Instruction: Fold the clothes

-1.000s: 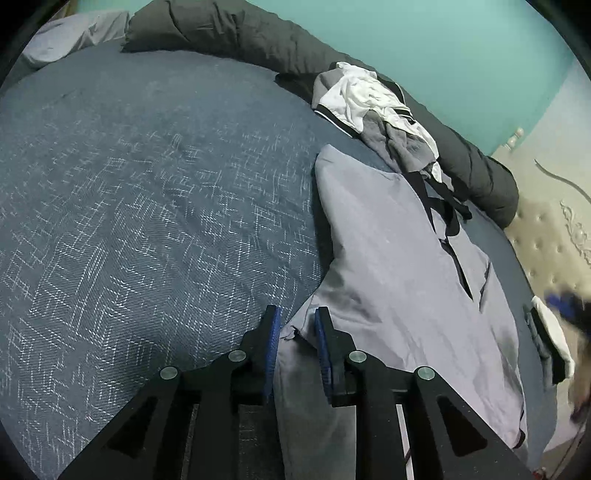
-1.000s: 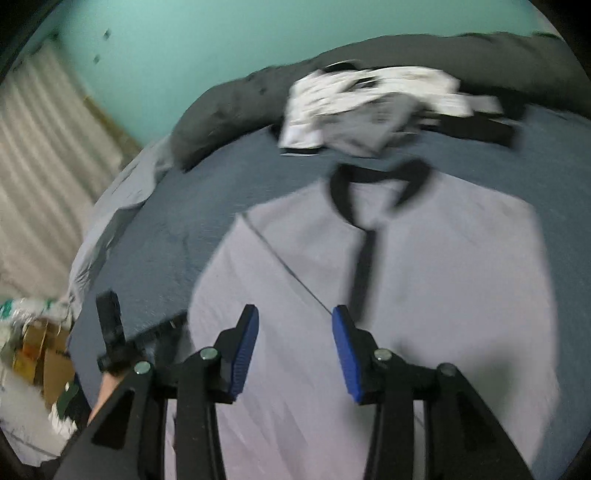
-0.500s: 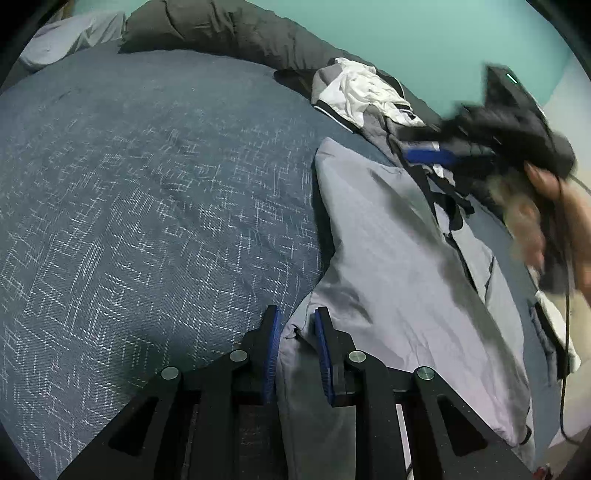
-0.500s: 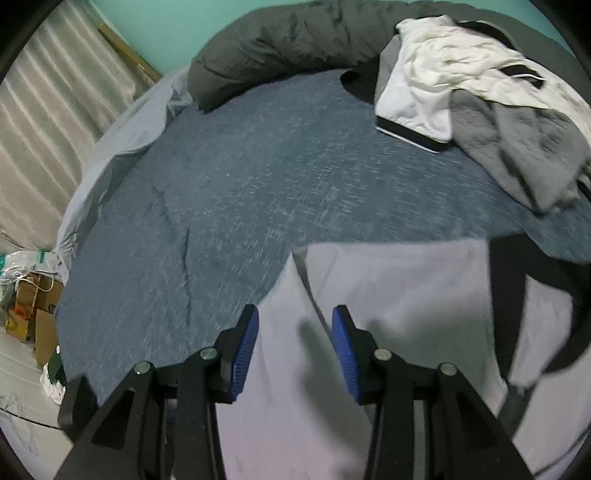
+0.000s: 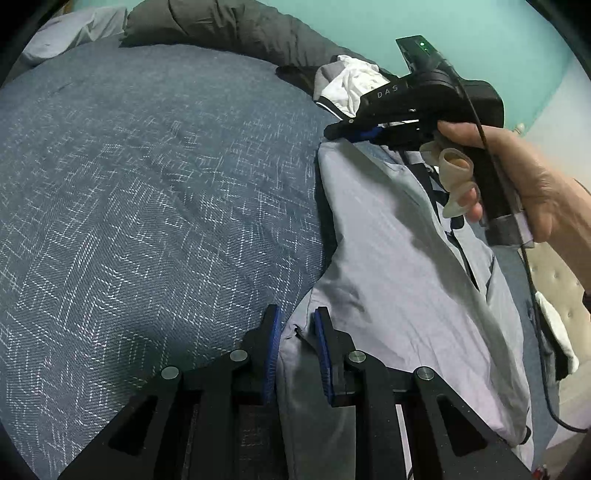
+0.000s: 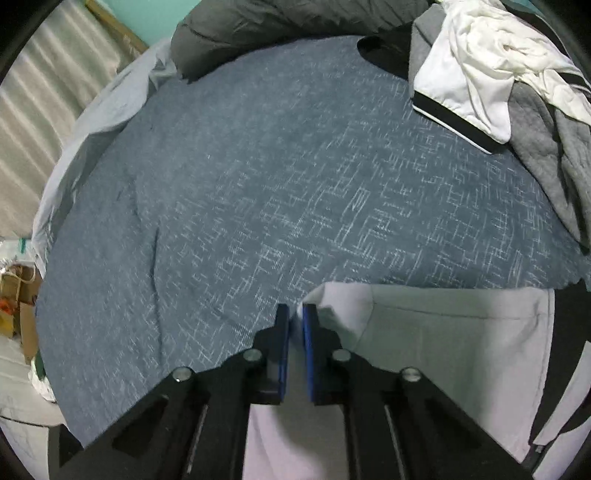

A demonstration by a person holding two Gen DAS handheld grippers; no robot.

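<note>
here, on a bed covered by a dark blue patterned blanket [image 5: 147, 192], a light grey shirt [image 5: 399, 295] with black trim lies stretched along the blanket's right side in the left wrist view. the left gripper [image 5: 295, 332] has its blue-padded jaws drawn narrow around the shirt's near edge, a fold of grey cloth caught between them. farther along the same garment, the right gripper [image 5: 354, 133] pinches the far corner, its jaws nearly closed on the fabric; a hand [image 5: 528, 184] wraps its handle, and a black cable [image 5: 532, 295] trails down from it. in the right wrist view, that corner of the shirt [image 6: 443, 332] sits between the pads of the right gripper [image 6: 295, 321]. beyond it, a heap of white and grey clothes [image 6: 498, 74] rests against a dark grey duvet roll [image 6: 277, 33] at the blanket's far edge, below a teal wall [image 5: 369, 22].
</note>
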